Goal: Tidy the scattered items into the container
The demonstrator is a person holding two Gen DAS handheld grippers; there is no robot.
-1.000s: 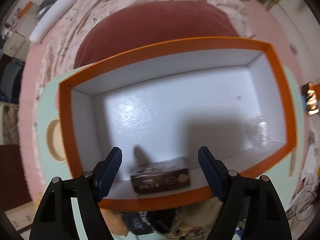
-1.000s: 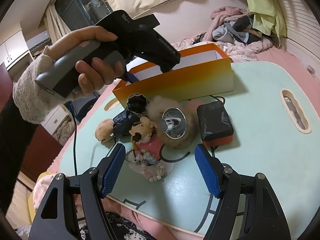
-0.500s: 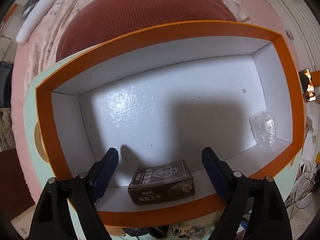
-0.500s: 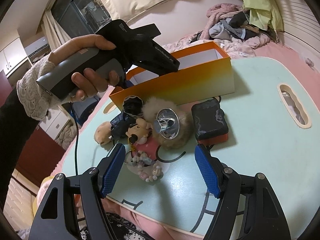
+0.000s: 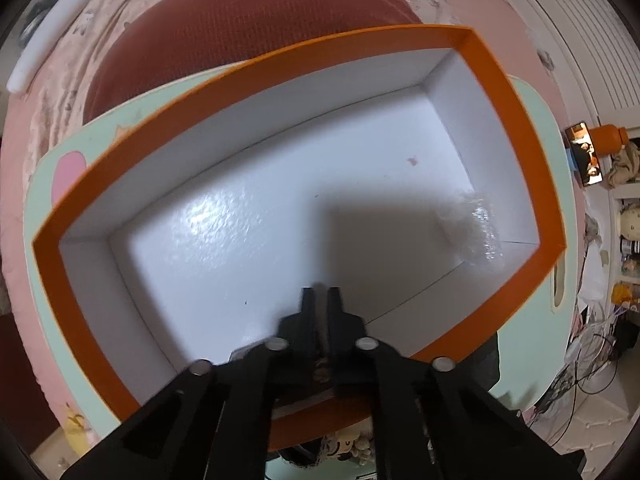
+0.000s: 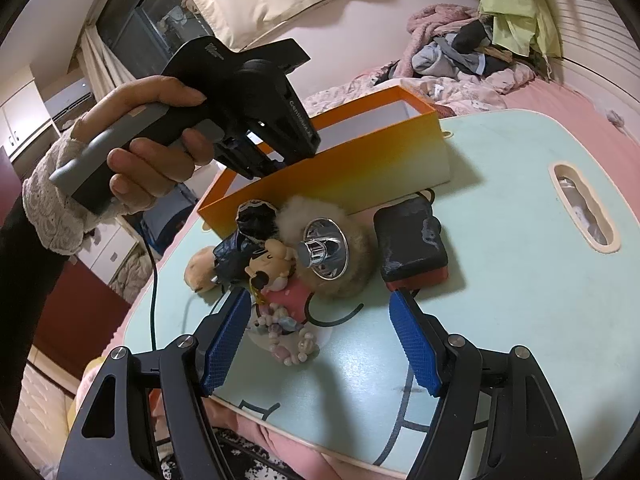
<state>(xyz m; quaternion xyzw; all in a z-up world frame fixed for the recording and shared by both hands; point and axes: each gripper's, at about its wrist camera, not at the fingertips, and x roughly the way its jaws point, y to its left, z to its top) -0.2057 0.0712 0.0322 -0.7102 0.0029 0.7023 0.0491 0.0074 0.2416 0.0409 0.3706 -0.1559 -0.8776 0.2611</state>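
above orange box [image 5: 516, 92], long axis running left-right, left gripper [image 5: 322, 300] clenched empty, pointing down; right gripper [image 6: 316, 344] spread.

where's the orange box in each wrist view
Left wrist: the orange box fills most of the frame, seen from above, white inside.
Right wrist: the box stands upper centre, behind the toy pile.
Shared landmark: the mint green table beneath it.
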